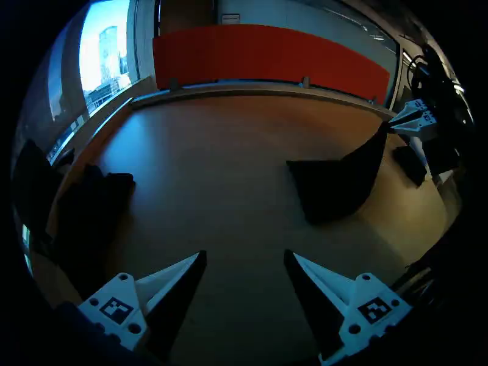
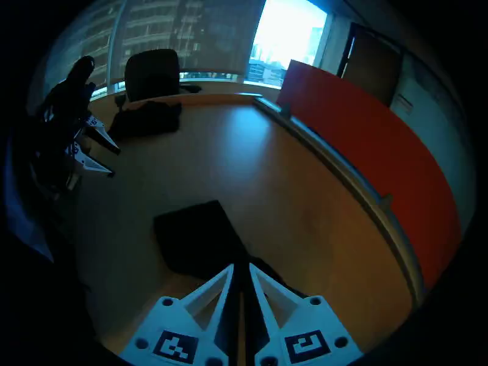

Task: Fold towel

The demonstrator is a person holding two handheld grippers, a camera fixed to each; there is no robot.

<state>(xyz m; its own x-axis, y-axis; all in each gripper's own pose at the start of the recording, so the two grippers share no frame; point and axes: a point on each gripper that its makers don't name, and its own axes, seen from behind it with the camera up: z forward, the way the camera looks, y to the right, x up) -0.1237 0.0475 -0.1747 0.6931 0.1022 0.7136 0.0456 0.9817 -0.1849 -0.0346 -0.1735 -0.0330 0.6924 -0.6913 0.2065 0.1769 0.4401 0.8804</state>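
Since a fold needs one corner raised, right gripper (image 2: 241, 269) clamps a corner of the dark limp cloth towel (image 2: 195, 235), held off the brown wooden table (image 2: 262, 165). Left gripper (image 1: 244, 259) gapes wide, holding nothing, probably awaiting the other corner.

This is an office. A long wooden worktop (image 1: 232, 158) has a red panel (image 1: 268, 55) along one edge and a black desk chair (image 2: 152, 73) beside it. Big windows (image 2: 183, 36) show tall city buildings (image 1: 110, 46) outside.
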